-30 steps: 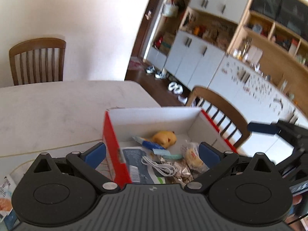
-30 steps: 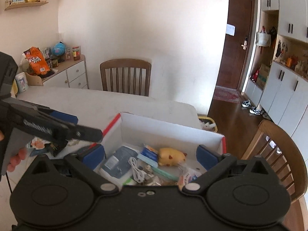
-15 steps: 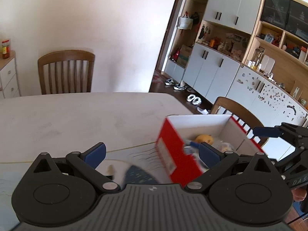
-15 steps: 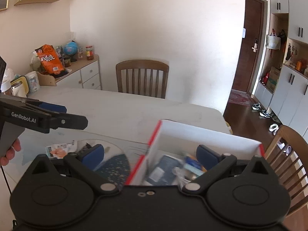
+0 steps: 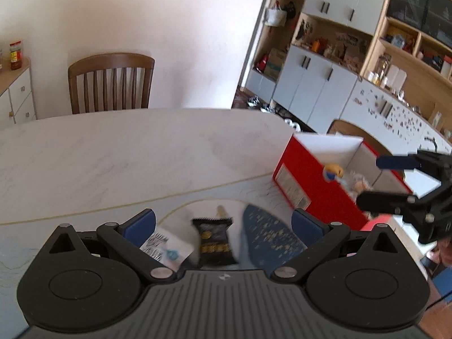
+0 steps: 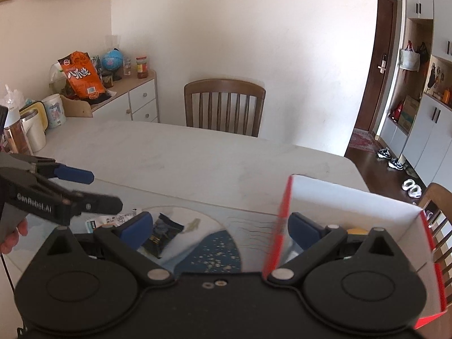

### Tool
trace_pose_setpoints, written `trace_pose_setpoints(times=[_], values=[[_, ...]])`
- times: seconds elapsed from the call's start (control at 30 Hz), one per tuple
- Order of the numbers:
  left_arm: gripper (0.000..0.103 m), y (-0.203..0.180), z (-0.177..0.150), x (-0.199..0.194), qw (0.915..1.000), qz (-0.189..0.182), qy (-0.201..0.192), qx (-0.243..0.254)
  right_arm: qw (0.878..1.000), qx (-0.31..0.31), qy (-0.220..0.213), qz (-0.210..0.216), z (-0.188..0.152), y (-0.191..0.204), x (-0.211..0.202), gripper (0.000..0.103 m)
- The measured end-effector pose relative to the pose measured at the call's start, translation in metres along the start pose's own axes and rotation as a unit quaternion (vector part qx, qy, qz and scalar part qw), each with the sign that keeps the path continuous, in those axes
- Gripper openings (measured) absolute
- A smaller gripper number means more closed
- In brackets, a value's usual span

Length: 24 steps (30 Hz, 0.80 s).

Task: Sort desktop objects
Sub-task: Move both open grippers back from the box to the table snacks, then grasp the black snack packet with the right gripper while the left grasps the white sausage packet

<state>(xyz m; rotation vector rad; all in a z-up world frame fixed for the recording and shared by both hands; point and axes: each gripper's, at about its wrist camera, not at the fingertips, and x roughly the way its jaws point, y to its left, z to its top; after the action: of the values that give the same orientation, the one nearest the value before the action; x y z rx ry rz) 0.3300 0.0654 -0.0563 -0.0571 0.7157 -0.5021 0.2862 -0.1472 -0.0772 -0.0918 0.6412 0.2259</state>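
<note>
A red box with a white inside (image 5: 308, 180) stands at the table's right end and holds a yellow toy (image 5: 334, 169) and other small items; it also shows in the right wrist view (image 6: 353, 197). A black snack packet (image 5: 214, 237) lies on the mat between the open fingers of my left gripper (image 5: 223, 223). It shows in the right wrist view (image 6: 162, 234) too. A white printed packet (image 5: 163, 245) lies left of it. My right gripper (image 6: 217, 226) is open and empty, straddling the box's red wall.
A blue and white mat (image 5: 268, 234) covers the near table. A wooden chair (image 5: 110, 82) stands at the far side, another (image 6: 440, 206) at the right. A sideboard (image 6: 124, 96) with snack bag, globe and jars stands at the left, mugs (image 6: 53, 110) beside it.
Both grippers have swung left, away from the box interior. The box has shifted to the right in both views, and the black snack packet and mat have come into view.
</note>
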Motion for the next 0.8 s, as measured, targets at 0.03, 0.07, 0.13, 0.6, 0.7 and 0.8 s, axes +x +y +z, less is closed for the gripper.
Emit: trace_pose_setpoints(times=[0.03,0.07,0.13,0.6,0.7,0.8], values=[[0.103,0.004,-0.002,0.001,1.0,0.0,0.004,0.006,1.0,0.002,0.001,0.001,0.0,0.003,0.003,0.102],[0.103,0.008,-0.005,0.003,0.9999,-0.001,0.009,0.011,1.0,0.003,0.002,0.001,0.0,0.007,0.005,0.102],[0.103,0.016,-0.01,0.006,0.9997,0.0,0.015,0.017,1.0,0.004,0.004,0.001,0.0,0.014,0.012,0.102],[0.103,0.062,-0.029,0.047,0.9977,0.008,0.064,0.023,0.999,0.023,0.038,-0.006,-0.009,0.048,0.062,0.099],[0.103,0.071,-0.03,0.053,0.9975,0.003,0.07,0.009,0.998,0.036,0.054,-0.001,-0.008,0.053,0.075,0.096],[0.103,0.074,-0.032,0.059,0.9971,0.012,0.072,0.017,0.997,0.048,0.066,0.0,-0.009,0.058,0.088,0.096]])
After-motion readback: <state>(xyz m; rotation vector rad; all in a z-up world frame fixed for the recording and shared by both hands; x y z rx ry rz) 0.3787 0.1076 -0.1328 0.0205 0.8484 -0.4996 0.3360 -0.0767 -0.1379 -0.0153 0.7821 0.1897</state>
